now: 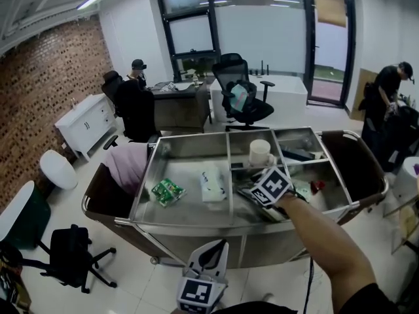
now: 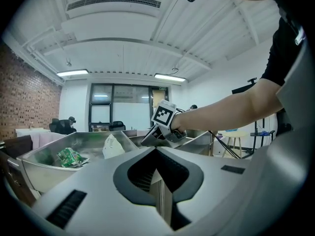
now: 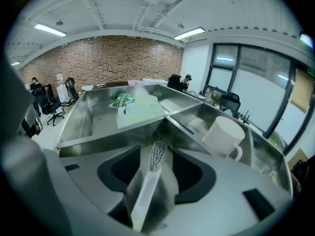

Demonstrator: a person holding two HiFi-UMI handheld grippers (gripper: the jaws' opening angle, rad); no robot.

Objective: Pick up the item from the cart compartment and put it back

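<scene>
Cart (image 1: 190, 224) clutter hides behind right tongs (image 1: 255, 191), parted around toothbrush (image 3: 147, 186); left tongs (image 2: 157, 156) closed.

Bare steel lies open across the cart's (image 1: 170, 222) wide left compartment (image 1: 190, 173), broken only by a green packet (image 1: 167, 191) and a white pack (image 1: 213, 185); past the divider (image 1: 230, 165), a white mug (image 1: 260, 153) blocks the narrower middle bay's (image 1: 241, 209) far end.

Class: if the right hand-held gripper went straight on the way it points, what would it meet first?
Probably the cart's steel divider just ahead of its jaws; the white mug stands right of that line. Depth is unclear.
</scene>
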